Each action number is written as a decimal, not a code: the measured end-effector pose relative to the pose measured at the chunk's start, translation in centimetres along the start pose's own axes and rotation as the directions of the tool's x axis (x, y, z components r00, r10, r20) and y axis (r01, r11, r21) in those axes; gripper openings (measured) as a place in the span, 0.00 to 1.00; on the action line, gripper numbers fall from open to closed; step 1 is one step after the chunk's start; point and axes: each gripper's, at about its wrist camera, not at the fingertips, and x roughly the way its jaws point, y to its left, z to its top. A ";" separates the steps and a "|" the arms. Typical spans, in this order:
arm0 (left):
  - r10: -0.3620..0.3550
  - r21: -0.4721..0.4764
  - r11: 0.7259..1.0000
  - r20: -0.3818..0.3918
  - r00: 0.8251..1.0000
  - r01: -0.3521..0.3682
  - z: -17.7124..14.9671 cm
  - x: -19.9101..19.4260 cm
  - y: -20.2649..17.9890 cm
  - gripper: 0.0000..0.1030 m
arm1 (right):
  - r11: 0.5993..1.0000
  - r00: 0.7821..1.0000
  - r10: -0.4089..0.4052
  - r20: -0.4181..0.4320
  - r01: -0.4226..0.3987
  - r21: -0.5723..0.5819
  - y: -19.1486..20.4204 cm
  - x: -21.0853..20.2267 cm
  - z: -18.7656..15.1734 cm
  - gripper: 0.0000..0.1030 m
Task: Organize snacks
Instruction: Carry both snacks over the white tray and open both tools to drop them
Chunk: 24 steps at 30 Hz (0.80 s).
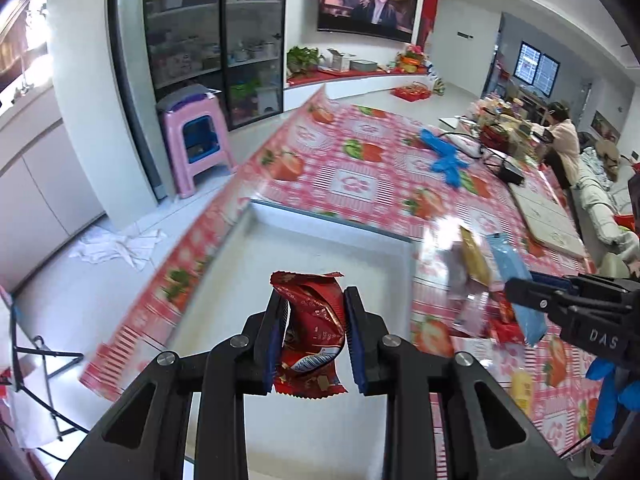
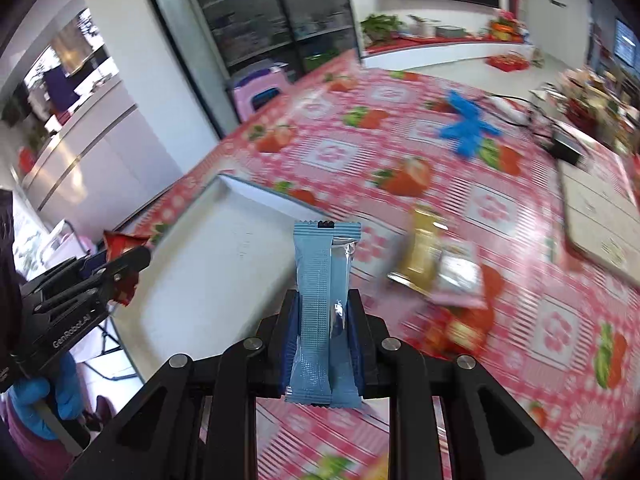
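Two snacks in hand, tray not yet filled.

The table (image 1: 372,168) in its strawberry cloth fills both views; the white tray (image 1: 320,248) at lower centre of the left view looks bare, so sorting seems barely begun. The left gripper (image 1: 314,336) has its jaws closed on one red snack packet (image 1: 312,320) above the tray; the right gripper (image 2: 324,332) clamps one blue snack packet (image 2: 320,304) upright. A blurred pile of loose snacks (image 2: 440,276) waits right of centre: one yellow, others uncountable.
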 end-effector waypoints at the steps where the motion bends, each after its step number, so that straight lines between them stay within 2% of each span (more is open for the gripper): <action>1: 0.010 -0.004 1.000 -0.005 1.000 -0.010 0.2 0.4 0.8 0.30 | 1.000 1.000 0.011 -0.008 -0.011 -0.008 0.7 0.6 0.4 0.23; 7: 0.025 -0.043 0.999 -0.062 0.998 -0.028 -0.2 3.3 3.3 0.30 | 0.994 0.996 0.055 -0.072 -0.062 -0.095 6.0 5.0 2.8 0.23; 11: 0.023 -0.062 0.998 -0.109 0.994 -0.030 -1.1 5.6 4.1 0.30 | 0.990 0.991 0.078 -0.110 -0.090 -0.106 7.8 7.8 3.7 0.23; 24: 0.022 -0.077 0.996 -0.195 0.980 -0.038 -3.3 9.8 5.1 0.31 | 0.988 0.976 0.083 -0.200 -0.107 -0.113 9.1 12.7 3.5 0.23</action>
